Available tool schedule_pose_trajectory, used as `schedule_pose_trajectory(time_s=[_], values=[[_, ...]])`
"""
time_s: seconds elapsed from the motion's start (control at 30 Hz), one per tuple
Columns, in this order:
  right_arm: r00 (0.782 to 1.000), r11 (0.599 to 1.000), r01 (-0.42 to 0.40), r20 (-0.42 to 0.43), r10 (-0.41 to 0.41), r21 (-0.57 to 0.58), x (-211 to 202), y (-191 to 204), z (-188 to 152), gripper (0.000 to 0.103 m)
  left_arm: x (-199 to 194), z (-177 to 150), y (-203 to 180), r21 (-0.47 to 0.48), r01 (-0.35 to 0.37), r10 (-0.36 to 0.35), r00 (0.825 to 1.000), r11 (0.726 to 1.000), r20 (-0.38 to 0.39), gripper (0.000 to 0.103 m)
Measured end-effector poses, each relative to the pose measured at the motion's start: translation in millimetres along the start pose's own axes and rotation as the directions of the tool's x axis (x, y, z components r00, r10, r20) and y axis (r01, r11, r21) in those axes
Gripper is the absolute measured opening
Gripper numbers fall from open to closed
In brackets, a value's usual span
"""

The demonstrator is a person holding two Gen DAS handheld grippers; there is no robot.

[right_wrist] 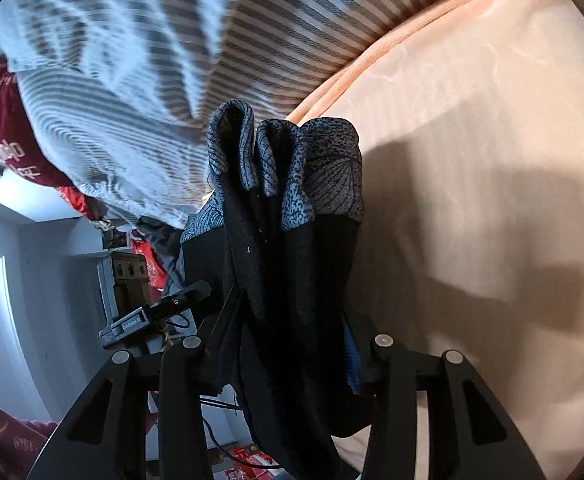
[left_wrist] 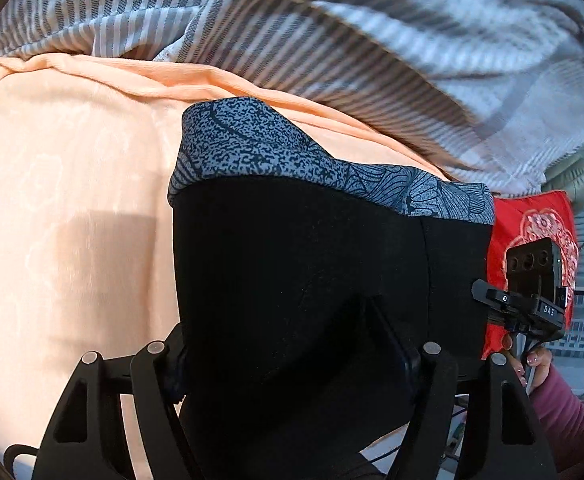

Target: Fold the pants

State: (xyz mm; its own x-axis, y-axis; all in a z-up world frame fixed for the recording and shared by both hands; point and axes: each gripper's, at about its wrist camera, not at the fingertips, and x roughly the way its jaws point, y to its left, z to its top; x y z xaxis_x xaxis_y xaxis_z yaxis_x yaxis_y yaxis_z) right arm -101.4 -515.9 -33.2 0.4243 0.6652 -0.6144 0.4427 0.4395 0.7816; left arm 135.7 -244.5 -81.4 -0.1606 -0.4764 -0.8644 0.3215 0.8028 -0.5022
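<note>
Overhead, both grippers hold the black pants (left_wrist: 300,264) up off the peach bed sheet (left_wrist: 72,184). Left gripper (left_wrist: 292,344) has its fingers clamped on the black cloth, the patterned grey waistband (left_wrist: 252,148) spread flat beyond. Right gripper (right_wrist: 288,340) is likewise clamped on the pants (right_wrist: 292,264), whose waistband (right_wrist: 292,160) bunches into folds past the fingers. A grey striped blanket (left_wrist: 332,40) lies rumpled just behind on the bed. A red cushion (left_wrist: 532,216) shows beside the hanging cloth, which blocks most of each view.
</note>
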Motion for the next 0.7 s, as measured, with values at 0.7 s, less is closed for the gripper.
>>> schedule_pose_trajectory(time_s=[0.7], values=[[0.954,0.956,0.292,0.055,-0.294,0.040,10.2,-22.2,-70.2,0.054,24.9,-76.0,20.0,0.006,-0.170,0.170,0.985,0.985,0.008,0.077]])
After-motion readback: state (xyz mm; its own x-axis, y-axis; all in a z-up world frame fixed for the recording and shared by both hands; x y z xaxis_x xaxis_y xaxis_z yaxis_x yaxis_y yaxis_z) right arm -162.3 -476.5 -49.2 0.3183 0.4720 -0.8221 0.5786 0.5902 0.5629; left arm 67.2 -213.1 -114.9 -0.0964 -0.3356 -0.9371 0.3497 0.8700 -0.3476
